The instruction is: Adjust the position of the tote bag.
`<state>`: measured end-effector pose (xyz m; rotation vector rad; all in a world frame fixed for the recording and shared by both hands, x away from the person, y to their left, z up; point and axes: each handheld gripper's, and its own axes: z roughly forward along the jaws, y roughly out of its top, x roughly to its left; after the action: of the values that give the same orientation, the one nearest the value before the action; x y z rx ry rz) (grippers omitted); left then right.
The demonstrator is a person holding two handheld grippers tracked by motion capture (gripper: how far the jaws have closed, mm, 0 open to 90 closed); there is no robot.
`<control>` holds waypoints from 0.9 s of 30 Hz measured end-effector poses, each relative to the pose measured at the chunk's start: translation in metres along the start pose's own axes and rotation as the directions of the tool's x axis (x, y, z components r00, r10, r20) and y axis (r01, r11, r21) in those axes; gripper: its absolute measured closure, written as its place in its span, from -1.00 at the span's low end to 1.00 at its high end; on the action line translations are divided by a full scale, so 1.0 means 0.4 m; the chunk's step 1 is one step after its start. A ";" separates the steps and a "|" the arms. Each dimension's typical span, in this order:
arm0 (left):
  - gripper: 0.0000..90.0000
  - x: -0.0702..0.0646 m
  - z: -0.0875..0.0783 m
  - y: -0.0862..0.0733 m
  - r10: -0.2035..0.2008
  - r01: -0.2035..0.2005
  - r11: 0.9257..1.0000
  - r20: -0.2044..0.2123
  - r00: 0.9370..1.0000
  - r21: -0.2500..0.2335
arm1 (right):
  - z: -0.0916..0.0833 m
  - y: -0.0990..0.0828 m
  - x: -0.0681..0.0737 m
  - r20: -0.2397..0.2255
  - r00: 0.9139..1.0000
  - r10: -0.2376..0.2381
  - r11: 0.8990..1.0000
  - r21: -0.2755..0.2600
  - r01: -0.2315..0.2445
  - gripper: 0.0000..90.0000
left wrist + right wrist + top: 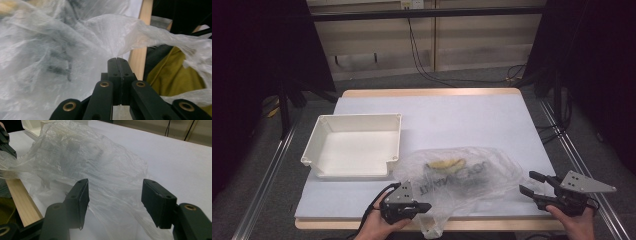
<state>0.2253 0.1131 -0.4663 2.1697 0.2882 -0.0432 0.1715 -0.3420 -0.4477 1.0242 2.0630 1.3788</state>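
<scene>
A thin see-through plastic bag (462, 177) lies crumpled on the counter (472, 120), near the front edge. Something yellow (446, 163) sits inside it, maybe a banana, but the plastic makes it blurry. The left hand-held gripper (424, 206) has its jaws pressed together on a bit of the bag's edge (117, 53), right by the wooden rim of the counter. The right hand-held gripper (532, 182) is spread wide, just beside the bag's right side, pinching nothing. A white tray (319, 132) sits to the left of the bag, close to it.
</scene>
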 end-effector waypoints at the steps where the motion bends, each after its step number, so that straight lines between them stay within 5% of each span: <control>1: 1.00 0.000 0.000 0.000 -0.005 0.005 1.000 -0.001 1.000 0.000 | 0.001 0.000 0.000 -0.003 1.000 -0.005 1.000 -0.001 0.005 -0.13; 12: 1.00 0.014 -0.042 0.027 -0.050 0.049 0.995 -0.011 0.999 -0.088 | -0.010 0.000 -0.007 0.005 1.000 0.001 1.000 -0.005 -0.001 -0.14; 14: 1.00 0.022 -0.064 0.037 -0.071 0.067 0.988 -0.025 0.997 -0.140 | -0.016 0.000 -0.010 0.013 1.000 0.004 1.000 -0.009 -0.003 -0.13; 27: 1.00 0.039 -0.121 0.057 -0.095 0.079 0.968 -0.056 0.994 -0.239 | -0.005 -0.026 -0.035 0.037 0.999 0.011 0.998 0.061 -0.013 -0.17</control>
<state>0.2418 0.1428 -0.4218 1.9236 0.4060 0.0137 0.1756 -0.3564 -0.4568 1.0809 2.0874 1.2996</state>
